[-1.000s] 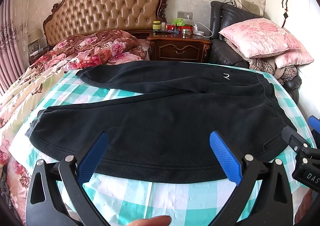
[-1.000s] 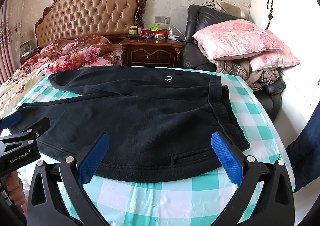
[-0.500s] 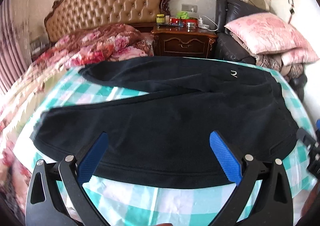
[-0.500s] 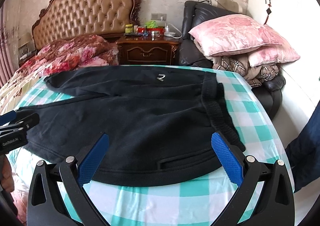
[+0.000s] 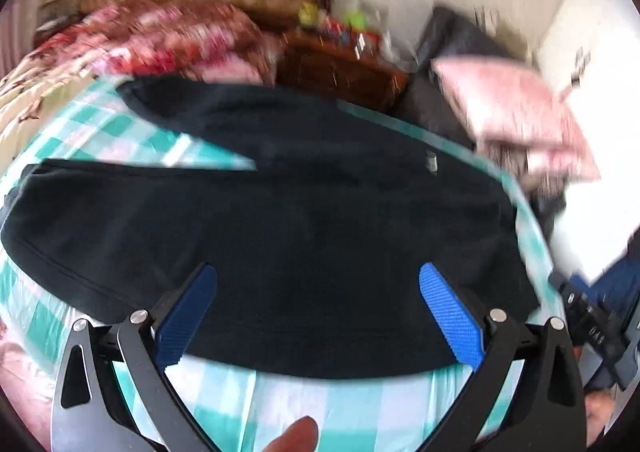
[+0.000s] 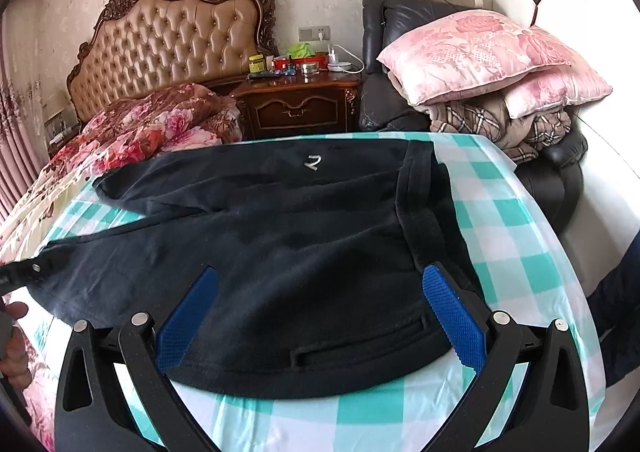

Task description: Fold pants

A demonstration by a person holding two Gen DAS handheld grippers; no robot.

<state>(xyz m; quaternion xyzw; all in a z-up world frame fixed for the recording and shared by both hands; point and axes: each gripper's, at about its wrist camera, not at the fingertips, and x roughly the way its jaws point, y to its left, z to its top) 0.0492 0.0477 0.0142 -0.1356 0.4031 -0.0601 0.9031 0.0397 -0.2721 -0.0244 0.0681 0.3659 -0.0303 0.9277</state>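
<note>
Bed (image 6: 132, 140) with floral quilt at far left, tufted headboard (image 6: 176, 40) behind it. Left gripper (image 5: 318, 312) released, blue pads wide apart, nothing between them; it hovers over the near edge of the black pants (image 5: 280, 232), lower-leg side. Left view is motion-blurred, detail poor. A fingertip (image 5: 294, 434) shows at the bottom of that view.

Pants (image 6: 280, 252) lie flat on the counter (image 6: 516, 252), which has a teal-and-white checked cloth. Legs run toward the left, one leg angled toward the far-left corner, the other along the near edge, a wedge of checked cloth showing between them. Waistband at the right end, small white logo (image 6: 312, 163) near the far edge. Slit pocket visible just ahead of the right gripper.

Right gripper (image 6: 320, 316) also released, pads spread, empty, over the hip and pocket area near the waistband; right pad lines up close to the waistband edge. Contact with the fabric cannot be told for either gripper.

Beyond the counter: wooden nightstand (image 6: 298, 108) with small jars, then a dark leather chair (image 6: 396, 64) stacked with pink pillows (image 6: 476, 52) and a plaid blanket at far right.
</note>
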